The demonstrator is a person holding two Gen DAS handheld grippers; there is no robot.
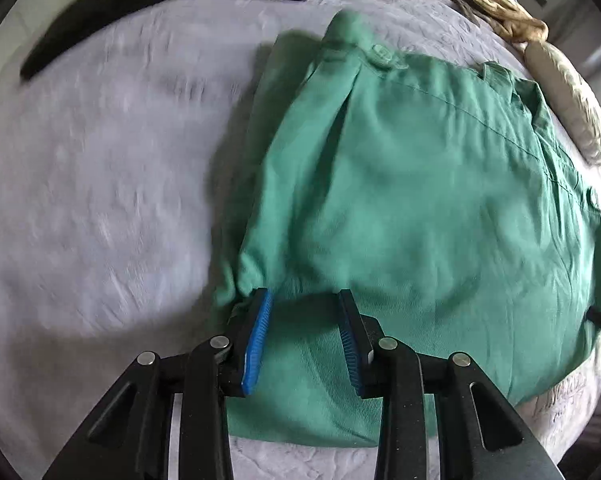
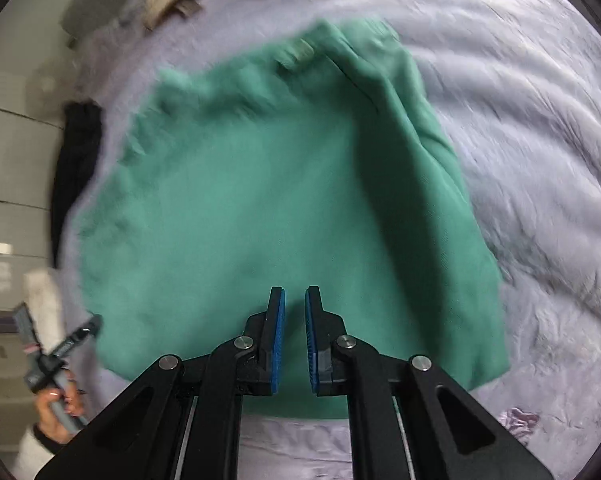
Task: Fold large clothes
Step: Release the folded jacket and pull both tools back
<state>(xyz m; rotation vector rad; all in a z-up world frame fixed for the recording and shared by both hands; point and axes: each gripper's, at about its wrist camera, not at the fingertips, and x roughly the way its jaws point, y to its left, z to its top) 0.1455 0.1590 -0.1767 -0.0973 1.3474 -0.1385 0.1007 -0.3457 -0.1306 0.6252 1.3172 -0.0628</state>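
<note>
A green garment (image 1: 412, 200), folded into a rough rectangle with its buttoned waistband at the far end, lies on a lilac bedspread (image 1: 100, 184). My left gripper (image 1: 304, 300) is open over the garment's near left corner, nothing between its blue pads (image 1: 256, 336). In the right wrist view the same green garment (image 2: 268, 208) fills the middle. My right gripper (image 2: 294, 300) hovers over its near edge with the jaws a narrow gap apart and nothing in them. The left gripper's handle (image 2: 56, 356), held in a hand, shows at the lower left.
A dark garment (image 1: 148, 4) lies at the far left of the bed; it also shows in the right wrist view (image 2: 76, 160). A cream rolled blanket (image 1: 532, 52) lies along the far right edge. The bedspread (image 2: 532, 160) stretches to the right.
</note>
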